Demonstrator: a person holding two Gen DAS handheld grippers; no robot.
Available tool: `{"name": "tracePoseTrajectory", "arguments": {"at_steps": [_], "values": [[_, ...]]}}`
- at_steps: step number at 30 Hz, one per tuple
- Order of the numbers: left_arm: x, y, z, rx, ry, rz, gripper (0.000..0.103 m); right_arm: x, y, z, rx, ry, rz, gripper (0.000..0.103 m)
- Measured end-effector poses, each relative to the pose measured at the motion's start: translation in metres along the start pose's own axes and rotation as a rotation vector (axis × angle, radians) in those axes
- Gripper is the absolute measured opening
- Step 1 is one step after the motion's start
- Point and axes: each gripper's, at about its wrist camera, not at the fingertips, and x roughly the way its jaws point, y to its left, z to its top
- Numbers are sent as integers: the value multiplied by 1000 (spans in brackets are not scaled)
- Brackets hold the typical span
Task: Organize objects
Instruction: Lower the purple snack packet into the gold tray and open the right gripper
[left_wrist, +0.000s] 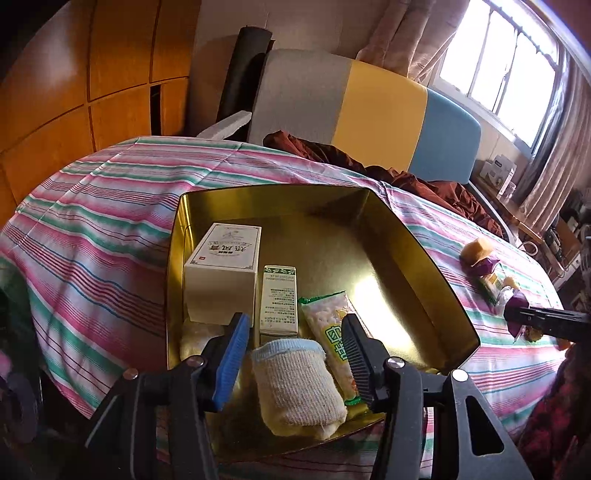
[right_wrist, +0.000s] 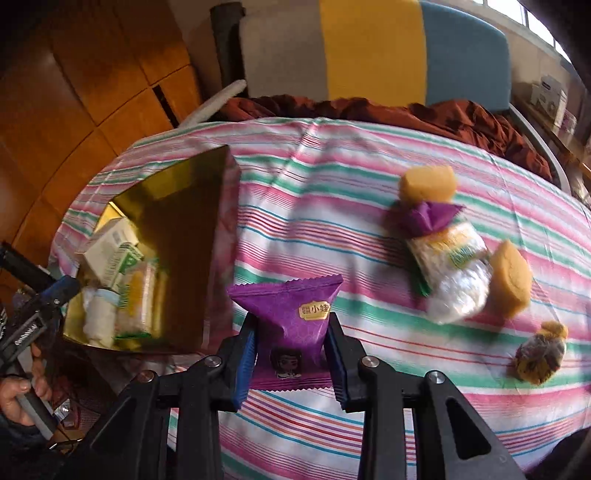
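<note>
A striped cloth (left_wrist: 110, 221) in pink, green and white covered the desk, creased in soft folds. On it sat a shiny gold tin (left_wrist: 424, 258), open-topped with angled walls, holding a white carton (left_wrist: 221, 273), a slimmer green-printed carton (left_wrist: 279, 299), a crinkly snack packet (left_wrist: 328, 328) and a rolled, coarse-knit sock (left_wrist: 299, 387) nearest the front. The left claw (left_wrist: 291, 354) stood partly open, its ribbed pads astride the sock without pressing on it. Only the right wrist view showed the loose things to the tin's right: two spongy yellow cakes (right_wrist: 428, 184), a clear wrapped bundle (right_wrist: 450, 266) and a small dark-speckled sweet (right_wrist: 541, 350) (blurred). The right claw (right_wrist: 291, 354) was clamped on a glossy purple sachet (right_wrist: 291, 317) with zigzag edges, held above the cloth just right of the tin.
</note>
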Motion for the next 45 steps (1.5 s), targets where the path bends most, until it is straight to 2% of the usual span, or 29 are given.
{"name": "tracePoseTrajectory", "arguments": {"at_steps": [6, 13, 19, 25, 27, 30, 38, 45], "values": [[-7, 12, -2, -26, -8, 13, 56, 11, 76, 17, -163, -6, 97, 34], [-13, 25, -5, -54, -15, 23, 58, 56, 120, 15, -268, 85, 82, 34], [-14, 32, -8, -67, -13, 26, 59, 86, 125, 6, -281, 158, 44, 36], [-12, 32, -9, -66, -6, 32, 59, 91, 121, -1, -274, 171, 44, 38], [-12, 31, -9, -62, -5, 37, 61, 88, 120, -3, -276, 161, 46, 44], [-14, 29, -9, -57, -11, 46, 66, 81, 121, -4, -277, 137, 63, 47], [-16, 21, -8, -30, -16, 56, 66, 63, 119, 0, -250, 71, 87, 48], [-19, 10, -6, 4, -20, 55, 67, 35, 99, 4, -187, -3, 90, 48]]}}
